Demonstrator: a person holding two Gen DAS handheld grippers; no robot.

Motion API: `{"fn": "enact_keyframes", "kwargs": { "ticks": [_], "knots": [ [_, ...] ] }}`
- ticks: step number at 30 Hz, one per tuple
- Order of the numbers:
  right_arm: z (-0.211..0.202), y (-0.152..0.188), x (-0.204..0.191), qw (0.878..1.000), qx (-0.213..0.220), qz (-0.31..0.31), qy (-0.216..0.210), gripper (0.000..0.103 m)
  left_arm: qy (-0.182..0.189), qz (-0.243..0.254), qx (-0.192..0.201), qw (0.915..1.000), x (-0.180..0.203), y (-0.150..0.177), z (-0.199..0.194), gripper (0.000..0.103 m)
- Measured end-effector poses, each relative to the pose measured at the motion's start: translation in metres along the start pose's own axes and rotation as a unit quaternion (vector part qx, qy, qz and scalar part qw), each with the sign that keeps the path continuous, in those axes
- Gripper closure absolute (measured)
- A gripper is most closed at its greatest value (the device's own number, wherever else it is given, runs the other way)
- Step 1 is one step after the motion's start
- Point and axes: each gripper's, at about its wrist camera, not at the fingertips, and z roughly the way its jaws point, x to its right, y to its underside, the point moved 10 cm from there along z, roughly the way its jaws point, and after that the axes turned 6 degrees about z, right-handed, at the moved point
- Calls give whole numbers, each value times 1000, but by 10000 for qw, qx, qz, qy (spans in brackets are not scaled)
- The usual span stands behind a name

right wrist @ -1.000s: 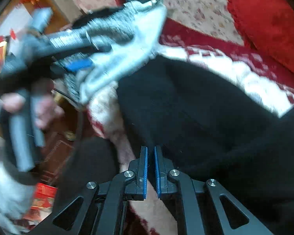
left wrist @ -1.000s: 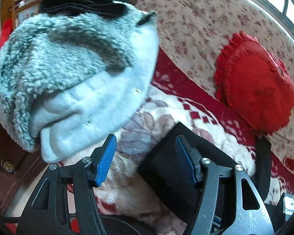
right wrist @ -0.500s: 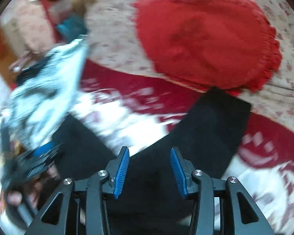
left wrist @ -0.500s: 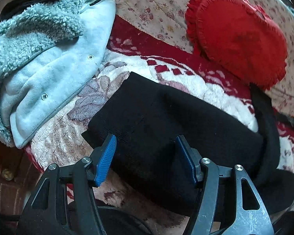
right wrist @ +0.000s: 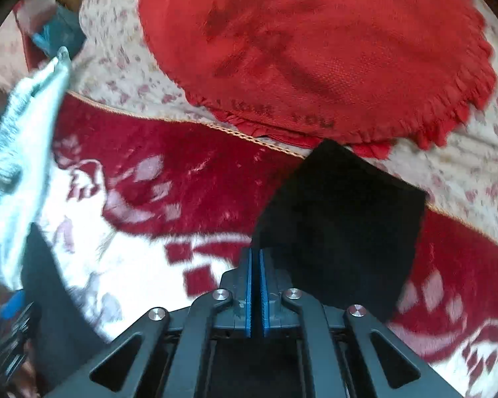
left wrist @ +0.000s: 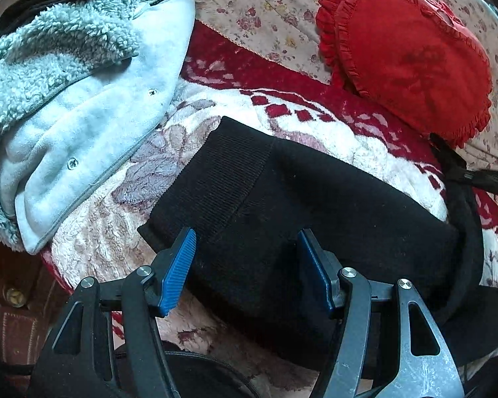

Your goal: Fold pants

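Note:
Black pants lie across a red-and-white fleece blanket, ribbed waistband to the left. My left gripper hangs open just above the waistband end, its blue pads on either side of the cloth without touching it. In the right wrist view the leg end of the pants lies below a red cushion. My right gripper has its pads closed together at the left edge of that leg, seemingly pinching the fabric. At the right edge of the left wrist view the right gripper shows as a dark shape holding up a strip of black cloth.
A pale blue fleece-lined jacket lies bunched to the left of the pants. The heart-shaped red cushion rests on a floral sheet behind the blanket. A dark wooden frame borders the lower left.
The left gripper dropped from over the jacket to over the waistband and stayed open. The right gripper swept from the waist to the leg end, opening on the way and closing there.

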Motion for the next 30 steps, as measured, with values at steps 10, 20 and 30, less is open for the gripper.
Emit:
{"fn": "enact_keyframes", "kwargs": {
  "ticks": [10, 20, 30],
  "knots": [
    [-171, 103, 77, 9854, 1177, 931, -798, 99, 40, -79, -33, 10000, -2, 1, -2, 41],
    [-135, 207, 147, 9581, 742, 2434, -1318, 90, -3, -109, -83, 9999, 6, 6, -11, 41],
    [-139, 183, 172, 9352, 1305, 2928, -1502, 96, 89, -188, -162, 9997, 13, 11, -18, 41]
  ]
}}
